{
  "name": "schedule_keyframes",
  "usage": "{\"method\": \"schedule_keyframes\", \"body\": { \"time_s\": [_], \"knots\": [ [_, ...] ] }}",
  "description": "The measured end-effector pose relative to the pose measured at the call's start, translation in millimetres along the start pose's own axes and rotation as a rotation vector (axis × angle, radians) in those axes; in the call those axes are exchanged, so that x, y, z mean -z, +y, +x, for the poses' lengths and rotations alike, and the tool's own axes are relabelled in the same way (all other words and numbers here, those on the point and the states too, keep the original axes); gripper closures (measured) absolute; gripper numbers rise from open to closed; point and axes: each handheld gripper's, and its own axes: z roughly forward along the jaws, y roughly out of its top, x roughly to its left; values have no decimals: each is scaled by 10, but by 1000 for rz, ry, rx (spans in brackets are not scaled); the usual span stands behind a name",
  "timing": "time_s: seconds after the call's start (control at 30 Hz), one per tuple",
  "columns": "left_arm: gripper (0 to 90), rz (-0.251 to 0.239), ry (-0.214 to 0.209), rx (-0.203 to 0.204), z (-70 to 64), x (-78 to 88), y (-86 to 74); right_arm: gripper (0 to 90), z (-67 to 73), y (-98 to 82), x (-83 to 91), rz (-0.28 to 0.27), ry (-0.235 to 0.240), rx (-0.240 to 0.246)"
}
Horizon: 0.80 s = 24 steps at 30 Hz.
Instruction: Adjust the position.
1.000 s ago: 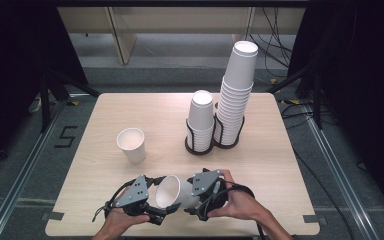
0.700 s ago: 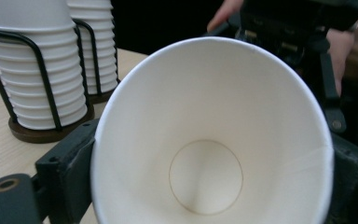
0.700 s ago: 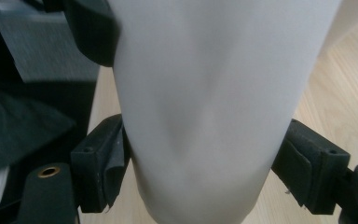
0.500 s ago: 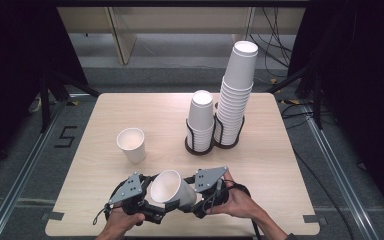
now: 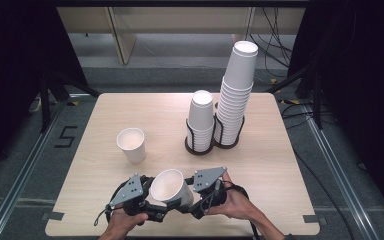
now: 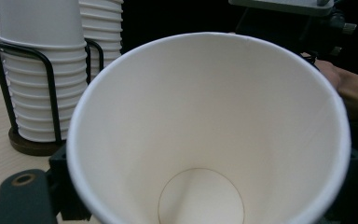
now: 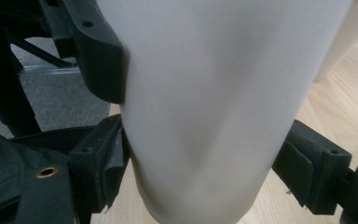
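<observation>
From the high view, I have a white paper cup [image 5: 171, 186] tipped on its side between my left gripper [image 5: 152, 207] and my right gripper [image 5: 190, 204], mouth turned up and away from me at the near edge of the table [image 5: 280, 165]. Ahead of the left gripper, well apart, one separated cup [image 5: 131, 144] already stands upright; beyond the right gripper a short stack [image 5: 200, 120] and a tall stack [image 5: 236, 92] sit in a black wire holder [image 5: 200, 146]. So I judge one cup set out, a second in hand and not yet placed, many left. In the left gripper view, the held cup's open mouth sits right in front of my jaws, the stacks off to their left; the jaws have just been closing with the cup's wall between them. In the right gripper view, my two black pads [image 7: 312, 168] press the cup's wall from both sides, so this gripper is clamped on it, with the left gripper's jaw [image 7: 100, 56] touching the same wall.
</observation>
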Motion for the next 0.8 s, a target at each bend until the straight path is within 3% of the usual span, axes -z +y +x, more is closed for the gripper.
{"method": "schedule_keyframes", "body": {
  "time_s": [0.13, 0.17, 0.23, 0.33, 0.5, 0.8],
  "knots": [
    [174, -6, 22, -11, -8, -2, 17, 220, -19, -9, -1, 7, -24, -15],
    [176, -22, 18, -13, -1, -3, 18, 216, -15, -16, 5, 17, -28, -45],
    [178, -4, 51, -15, 2, 31, 40, 185, -43, -31, 13, 26, -20, -43],
    [179, -16, 95, -13, 42, 80, 66, 181, -72, -58, 73, 38, -37, -58],
    [179, 7, 189, -22, 133, 137, 62, 163, -125, -148, 164, 75, -85, -90],
    [178, 92, 349, -68, 197, 164, 37, 193, -174, -300, 329, 96, -162, -139]
  ]
}}
